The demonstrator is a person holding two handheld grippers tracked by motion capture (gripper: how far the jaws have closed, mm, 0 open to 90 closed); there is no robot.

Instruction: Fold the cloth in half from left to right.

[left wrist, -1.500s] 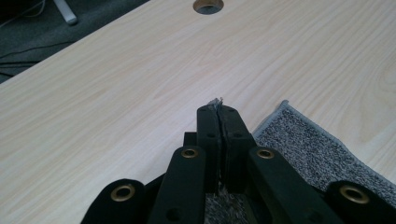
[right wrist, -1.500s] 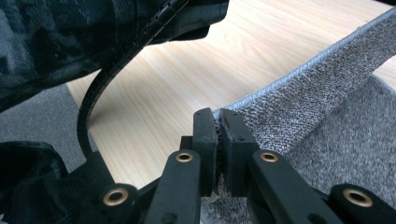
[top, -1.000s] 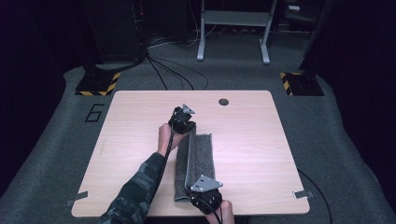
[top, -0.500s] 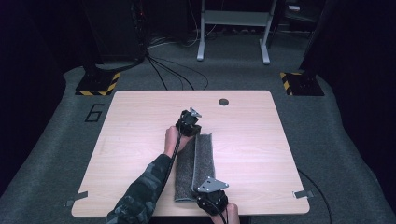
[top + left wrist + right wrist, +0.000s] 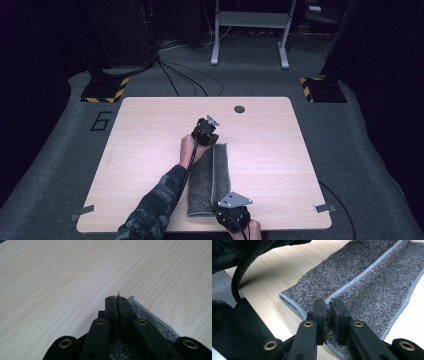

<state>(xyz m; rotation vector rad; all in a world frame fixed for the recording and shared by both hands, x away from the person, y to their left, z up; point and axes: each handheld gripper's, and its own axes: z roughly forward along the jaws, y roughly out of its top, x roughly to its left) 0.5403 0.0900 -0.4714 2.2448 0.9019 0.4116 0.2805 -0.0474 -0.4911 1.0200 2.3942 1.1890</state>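
Dark carpet with cables surrounds a pale wooden table (image 5: 150, 150), where a grey towel (image 5: 207, 180) lies near the front edge, folded lengthwise into a narrow strip. That long fold looks done; folding it shorter is probably still left. The left tool (image 5: 211, 141) is clamped on the towel's far end, the right tool (image 5: 226, 212) pinched on its near end. A "6" (image 5: 101, 121) is marked on the floor beside the table.

A lab-like recording room: a lone wooden table (image 5: 150, 165) on grey carpet (image 5: 360, 150), hazard-striped stand bases (image 5: 106, 89), trailing cables (image 5: 185, 77).
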